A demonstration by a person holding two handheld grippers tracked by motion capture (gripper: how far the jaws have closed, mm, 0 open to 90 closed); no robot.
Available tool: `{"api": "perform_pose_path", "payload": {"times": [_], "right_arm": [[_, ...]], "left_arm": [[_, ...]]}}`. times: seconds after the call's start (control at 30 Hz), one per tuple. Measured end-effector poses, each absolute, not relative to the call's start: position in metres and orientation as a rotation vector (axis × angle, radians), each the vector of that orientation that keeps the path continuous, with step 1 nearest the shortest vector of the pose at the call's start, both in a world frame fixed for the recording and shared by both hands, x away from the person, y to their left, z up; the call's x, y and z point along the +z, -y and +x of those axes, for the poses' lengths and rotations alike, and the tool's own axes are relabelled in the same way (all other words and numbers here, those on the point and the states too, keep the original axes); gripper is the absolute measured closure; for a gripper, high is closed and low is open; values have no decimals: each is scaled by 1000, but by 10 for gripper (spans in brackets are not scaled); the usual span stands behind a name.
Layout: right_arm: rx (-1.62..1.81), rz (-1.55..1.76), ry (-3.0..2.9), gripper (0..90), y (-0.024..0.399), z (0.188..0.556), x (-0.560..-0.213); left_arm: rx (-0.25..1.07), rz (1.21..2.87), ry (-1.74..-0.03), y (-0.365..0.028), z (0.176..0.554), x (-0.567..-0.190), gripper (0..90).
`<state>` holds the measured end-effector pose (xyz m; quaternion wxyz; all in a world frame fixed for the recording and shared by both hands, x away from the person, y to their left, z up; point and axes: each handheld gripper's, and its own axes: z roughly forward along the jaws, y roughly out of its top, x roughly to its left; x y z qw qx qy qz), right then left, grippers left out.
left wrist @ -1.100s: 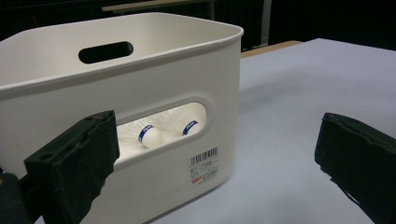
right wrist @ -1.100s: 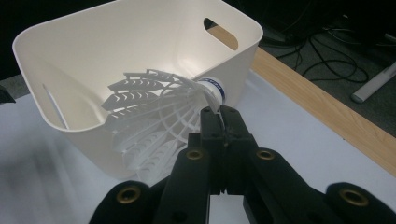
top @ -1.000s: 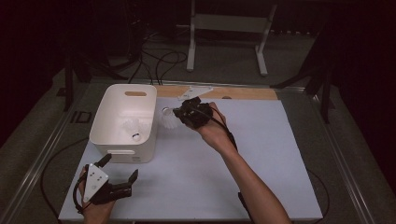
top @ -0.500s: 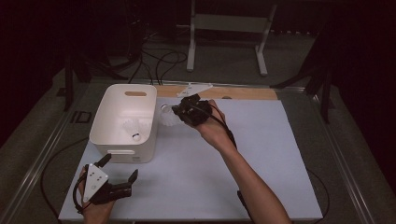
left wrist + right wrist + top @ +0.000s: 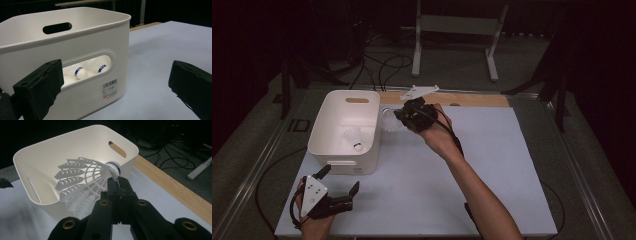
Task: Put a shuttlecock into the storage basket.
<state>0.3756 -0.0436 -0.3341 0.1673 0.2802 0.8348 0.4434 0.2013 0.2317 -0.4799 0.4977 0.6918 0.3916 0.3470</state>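
High view, right claw (image 5: pixel 398 116) pinching shuttlecock (image 5: pixel 391 120) beside bin (image 5: pixel 368 131)

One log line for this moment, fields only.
right tool: shut on white plastic shuttlecock, beside white plastic bin | left tool: open, holding nothing, near table edge | bin: shuttlecocks inside

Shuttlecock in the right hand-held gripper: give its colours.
White shuttlecock, blue band at the cork; right gripper view.

Worktop (image 5: pixel 492 165) covered with a pale lilac-white sheet, a bare wooden strip (image 5: pixel 472 99) showing along its far edge, a white plastic bin (image 5: pixel 334 152) with handle slots standing on its left part, dark floor (image 5: pixel 257 150) around it.
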Motion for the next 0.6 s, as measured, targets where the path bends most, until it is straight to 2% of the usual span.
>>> {"api": "perform_pose_path", "payload": {"times": [0.6], "right_arm": [[1279,801,-2366,898,36,377,-325]], "left_arm": [[841,1671,-952,-232,201,-480,4]]}}
